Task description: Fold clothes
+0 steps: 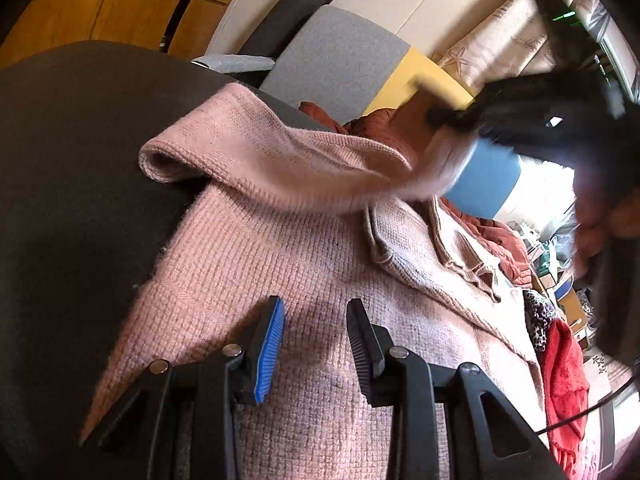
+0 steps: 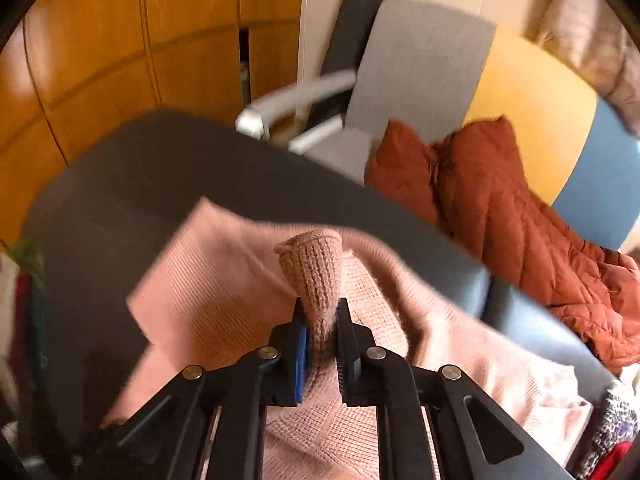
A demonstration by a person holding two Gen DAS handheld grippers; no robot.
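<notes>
A pink knitted sweater (image 1: 280, 264) lies spread on a dark grey table (image 1: 72, 160). My left gripper (image 1: 316, 320) hovers just over the sweater's body, open, with nothing between its fingers. My right gripper (image 2: 322, 320) is shut on a bunched piece of the sweater (image 2: 316, 272), which stands up between its fingers. In the left wrist view the right gripper (image 1: 452, 120) shows blurred at the upper right, holding a sleeve (image 1: 280, 160) lifted and stretched across the sweater. The rest of the sweater (image 2: 224, 292) lies below it on the table (image 2: 140, 168).
A rust quilted jacket (image 2: 520, 216) lies on a grey, yellow and blue sofa (image 2: 532, 88) behind the table. Red and leopard-print clothes (image 1: 560, 364) hang at the table's right end. A grey chair (image 2: 360, 40) and wooden wardrobe (image 2: 120, 40) stand beyond.
</notes>
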